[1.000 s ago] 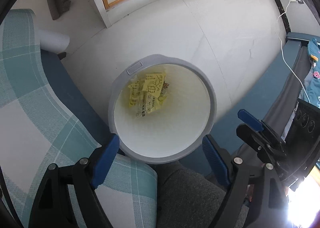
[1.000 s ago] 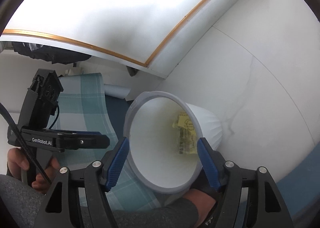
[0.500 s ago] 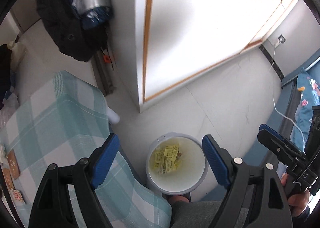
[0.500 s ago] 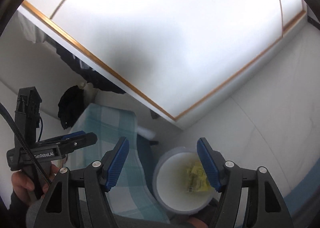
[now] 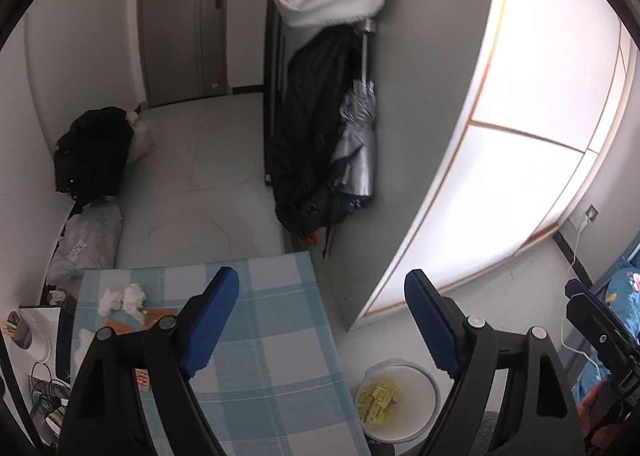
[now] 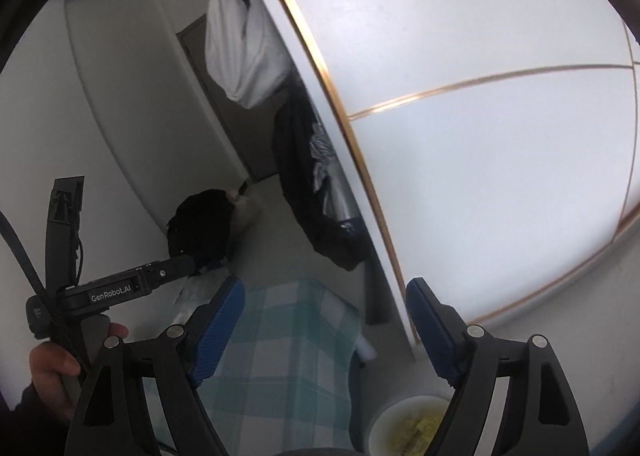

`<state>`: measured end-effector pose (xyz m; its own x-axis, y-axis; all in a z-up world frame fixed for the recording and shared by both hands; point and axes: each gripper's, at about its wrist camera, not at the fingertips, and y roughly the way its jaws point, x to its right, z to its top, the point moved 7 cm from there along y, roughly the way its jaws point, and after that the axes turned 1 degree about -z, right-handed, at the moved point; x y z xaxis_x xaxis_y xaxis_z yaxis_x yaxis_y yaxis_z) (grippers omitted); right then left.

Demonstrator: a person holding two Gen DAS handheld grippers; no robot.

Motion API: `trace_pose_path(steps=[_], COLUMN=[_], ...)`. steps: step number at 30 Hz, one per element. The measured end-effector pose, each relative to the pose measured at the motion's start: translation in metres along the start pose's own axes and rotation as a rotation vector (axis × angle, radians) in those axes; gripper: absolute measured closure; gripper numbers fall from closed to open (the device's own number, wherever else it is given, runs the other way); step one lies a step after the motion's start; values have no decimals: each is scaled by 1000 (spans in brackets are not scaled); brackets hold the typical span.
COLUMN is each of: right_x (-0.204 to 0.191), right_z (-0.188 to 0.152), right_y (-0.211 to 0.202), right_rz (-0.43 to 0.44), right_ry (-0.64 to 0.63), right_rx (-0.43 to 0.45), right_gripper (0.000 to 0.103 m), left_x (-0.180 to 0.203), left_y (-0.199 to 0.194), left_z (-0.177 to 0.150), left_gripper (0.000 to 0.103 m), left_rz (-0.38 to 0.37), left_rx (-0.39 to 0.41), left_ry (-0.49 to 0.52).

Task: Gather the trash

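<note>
Above checked table (image 5: pixel 280 356), both claws (image 5: pixel 322 318) (image 6: pixel 326 324) gape empty.

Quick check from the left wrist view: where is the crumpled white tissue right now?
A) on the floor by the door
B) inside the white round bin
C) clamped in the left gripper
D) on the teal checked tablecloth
D: the crumpled white tissue lies on the teal checked tablecloth; the white round bin holds only yellow wrappers, and the left gripper is open and empty.
</note>
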<state>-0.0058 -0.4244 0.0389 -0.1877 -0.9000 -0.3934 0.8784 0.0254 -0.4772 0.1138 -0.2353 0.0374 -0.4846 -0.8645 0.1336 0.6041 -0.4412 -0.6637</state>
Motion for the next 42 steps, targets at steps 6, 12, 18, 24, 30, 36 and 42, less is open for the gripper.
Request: trace_pose_path(steps=[6, 12, 18, 24, 30, 36, 42], right_x=[-83, -155, -217, -264, -292, -305, -309], right_z=[8, -3, -28, -60, -93, -124, -147], right_y=[-3, 8, 40, 73, 105, 136, 165], right_rz=[89, 166, 233, 254, 293, 274, 251], right_ry=[-107, -204, -279, -346, -384, -422, -450], right_rx=[55, 77, 70, 26, -19, -91, -174], right_gripper=[11, 4, 2, 1, 1, 1, 1], left_x=[-77, -144, -196, -238, -276, -304, -327], left_y=[-49, -80, -88, -106, -99, -92, -86], left_z=[7, -4, -30, -58, -83, -103, -109], left_gripper=[19, 6, 5, 5, 5, 5, 5], left_rz=[156, 245, 313, 378, 430, 452, 407], left_rx=[143, 250, 277, 301, 298, 262, 216], left_ry=[-124, -223, -310, -380, -449, -479, -544])
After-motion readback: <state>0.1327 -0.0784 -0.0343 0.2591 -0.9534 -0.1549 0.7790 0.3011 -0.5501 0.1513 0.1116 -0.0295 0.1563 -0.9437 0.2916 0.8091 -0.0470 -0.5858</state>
